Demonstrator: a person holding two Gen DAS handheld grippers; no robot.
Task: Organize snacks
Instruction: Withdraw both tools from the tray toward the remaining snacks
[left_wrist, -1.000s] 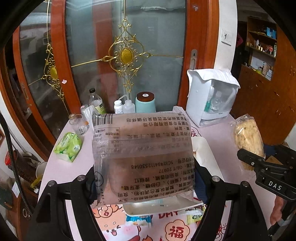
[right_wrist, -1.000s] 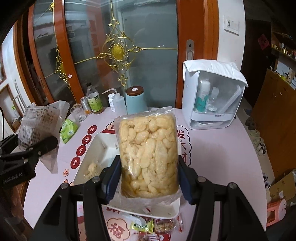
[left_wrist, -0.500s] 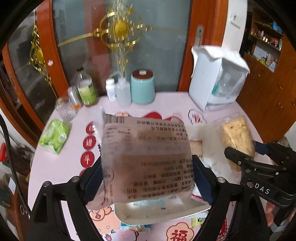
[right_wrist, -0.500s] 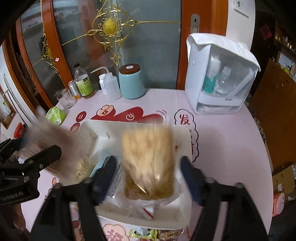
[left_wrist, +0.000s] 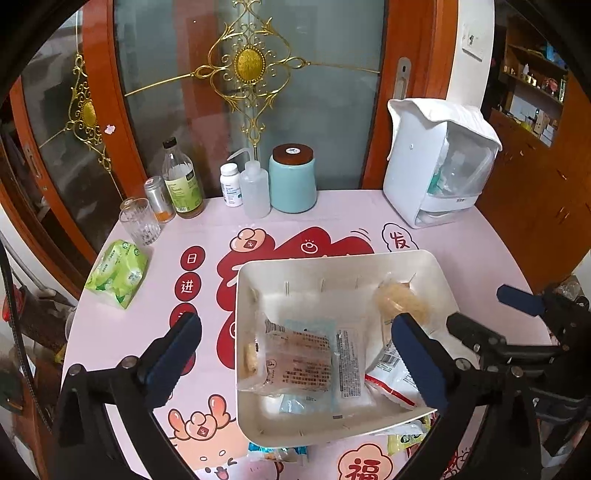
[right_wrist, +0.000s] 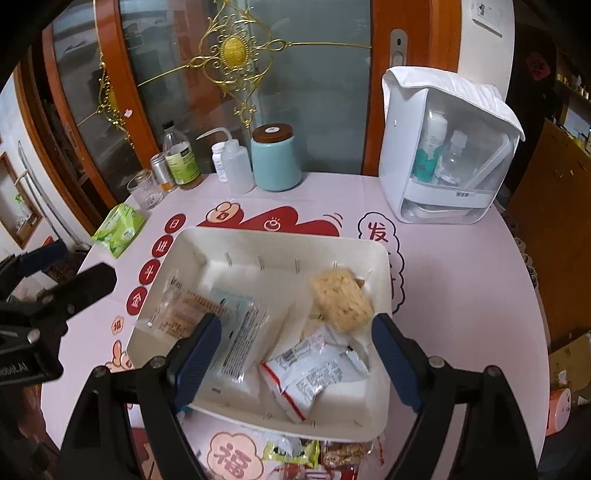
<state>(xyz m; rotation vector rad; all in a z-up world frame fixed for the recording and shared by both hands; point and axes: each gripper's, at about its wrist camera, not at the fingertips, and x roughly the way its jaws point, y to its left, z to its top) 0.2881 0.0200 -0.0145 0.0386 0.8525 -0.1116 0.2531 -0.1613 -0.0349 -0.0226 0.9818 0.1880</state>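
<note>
Both tongs — left (left_wrist: 295, 354), right (right_wrist: 297, 352) — gape empty above the tray (right_wrist: 369, 421), its near rim hiding loose snack packets (right_wrist: 295, 448).

left gripper (left_wrist: 295, 343): jaws spread wide, nothing between them; level
right gripper (right_wrist: 297, 343): jaws spread wide, nothing between them

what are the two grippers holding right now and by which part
Nothing. The left gripper and right gripper are both open and empty above the white tray; the snack packets lie loose inside it.
</note>
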